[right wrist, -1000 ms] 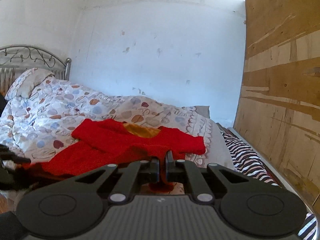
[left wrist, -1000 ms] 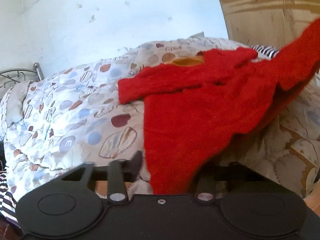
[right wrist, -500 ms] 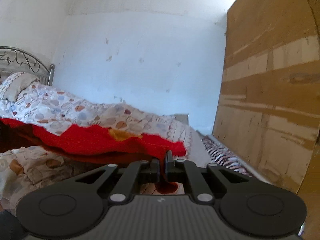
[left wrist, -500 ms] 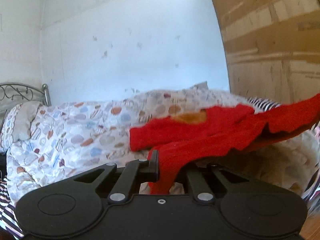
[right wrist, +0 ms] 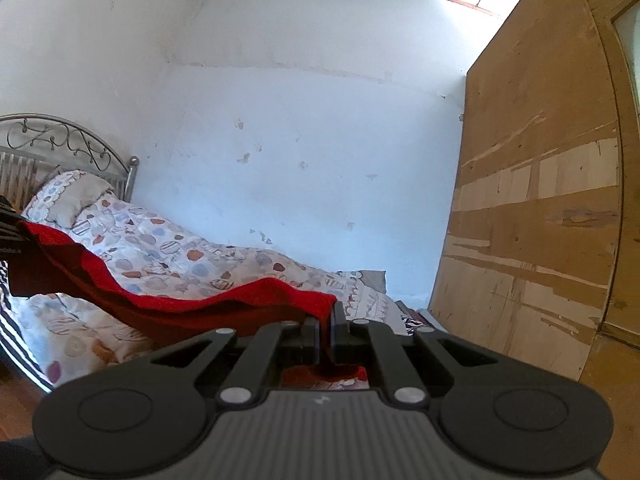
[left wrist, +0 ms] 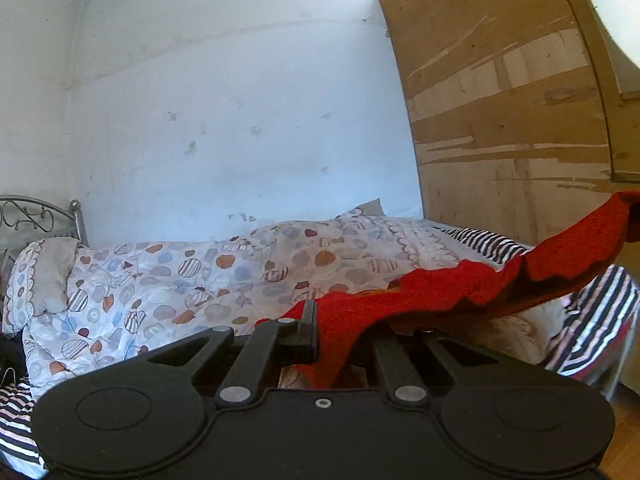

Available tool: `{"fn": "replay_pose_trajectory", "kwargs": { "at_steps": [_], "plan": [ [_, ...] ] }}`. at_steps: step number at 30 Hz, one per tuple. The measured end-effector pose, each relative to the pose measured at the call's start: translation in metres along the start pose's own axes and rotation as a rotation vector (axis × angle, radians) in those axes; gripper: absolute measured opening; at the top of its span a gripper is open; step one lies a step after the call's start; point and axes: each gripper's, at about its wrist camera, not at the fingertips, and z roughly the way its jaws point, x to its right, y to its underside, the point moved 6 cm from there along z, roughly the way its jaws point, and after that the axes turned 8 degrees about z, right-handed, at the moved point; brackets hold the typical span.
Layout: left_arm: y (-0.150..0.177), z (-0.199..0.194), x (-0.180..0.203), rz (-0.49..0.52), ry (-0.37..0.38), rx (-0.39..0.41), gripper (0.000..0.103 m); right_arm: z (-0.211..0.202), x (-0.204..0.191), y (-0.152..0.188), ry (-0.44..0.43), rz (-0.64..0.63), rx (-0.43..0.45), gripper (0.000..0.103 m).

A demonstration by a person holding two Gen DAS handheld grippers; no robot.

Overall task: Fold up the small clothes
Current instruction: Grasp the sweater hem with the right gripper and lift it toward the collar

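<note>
A small red knitted garment [left wrist: 460, 292] hangs stretched in the air above the bed, held at both ends. My left gripper [left wrist: 340, 328] is shut on one edge of it; the cloth covers the right finger. My right gripper [right wrist: 326, 320] is shut on the other edge, and the red garment [right wrist: 180, 300] runs from it leftward to the left gripper's black body [right wrist: 8, 224] at the frame's left edge. A bit of orange lining shows under the fold in the left wrist view.
A bed with a spotted quilt [left wrist: 200, 280] and a pillow [left wrist: 44, 276] lies below, with a metal headboard [right wrist: 60, 140] at the left. A striped sheet [left wrist: 592, 328] hangs at the bed's near end. A wooden panel [right wrist: 540, 220] stands at the right, a white wall [right wrist: 300, 140] behind.
Both grippers have risen and lifted the red garment off the quilt. It lay spread on the bed before and now hangs taut between them.
</note>
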Motion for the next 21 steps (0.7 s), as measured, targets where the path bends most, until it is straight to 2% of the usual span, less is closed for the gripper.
{"fn": "replay_pose_trajectory", "kwargs": {
  "at_steps": [5,10,17,21],
  "plan": [
    [0.005,0.001,-0.002,-0.046,0.026,-0.04,0.005,0.003,0.003,0.002,0.007,0.009,-0.024,0.005],
    [0.006,0.019,-0.009,-0.096,0.034,-0.083,0.005,0.024,0.002,0.002,0.008,0.0,-0.025,0.005],
    [-0.009,0.068,-0.023,-0.094,0.022,-0.112,0.005,0.086,0.001,-0.009,0.002,-0.042,0.0,0.005],
    [-0.022,0.112,-0.035,-0.099,0.022,-0.144,0.006,0.14,0.004,-0.014,-0.013,-0.046,-0.017,0.006]
  ]
}}
